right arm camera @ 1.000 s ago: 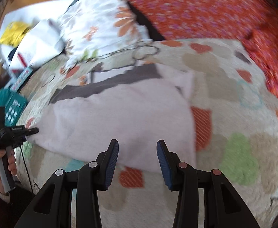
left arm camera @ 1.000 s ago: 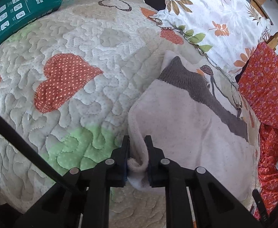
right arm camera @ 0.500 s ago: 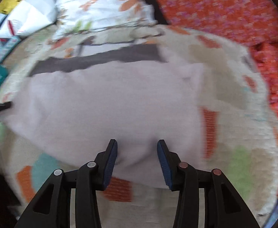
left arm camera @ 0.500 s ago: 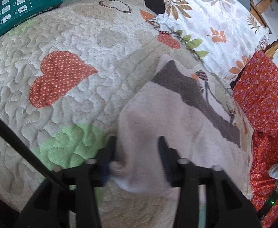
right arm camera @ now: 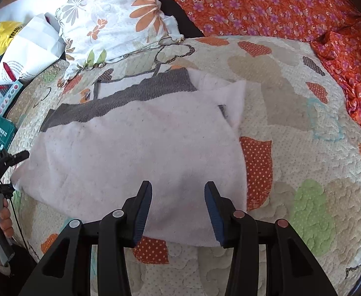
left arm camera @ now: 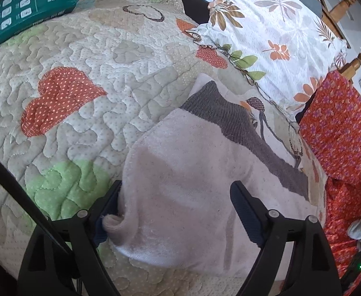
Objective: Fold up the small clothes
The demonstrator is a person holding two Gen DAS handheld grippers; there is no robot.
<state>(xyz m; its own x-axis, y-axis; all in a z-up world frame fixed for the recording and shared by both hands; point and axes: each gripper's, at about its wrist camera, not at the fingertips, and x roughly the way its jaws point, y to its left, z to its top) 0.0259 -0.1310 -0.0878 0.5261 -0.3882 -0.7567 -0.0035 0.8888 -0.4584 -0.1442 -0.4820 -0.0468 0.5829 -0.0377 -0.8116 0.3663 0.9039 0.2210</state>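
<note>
While the garment [left arm camera: 185, 177] lies flat on the quilt [left arm camera: 86, 113], our left gripper [left arm camera: 174, 212] has just been opening; its jaws stand spread, the curled corner loose against the left one. On the left the quilt is free up to the teal pack [left arm camera: 20, 12]. Our right gripper [right arm camera: 178, 212] is half spread over the near edge, pinching nothing. Right of it is open quilt.

We count one pale garment [right arm camera: 136, 153] with one grey knit band [right arm camera: 121, 101], lying on one heart-patterned quilt [left arm camera: 86, 56]. We count two grippers: the left gripper [left arm camera: 174, 212] and the right gripper [right arm camera: 178, 212]. At the far side we count one floral pillow [left arm camera: 274, 37], one orange flowered cloth [right arm camera: 267, 2] and one green packet [left arm camera: 20, 12] far left.
</note>
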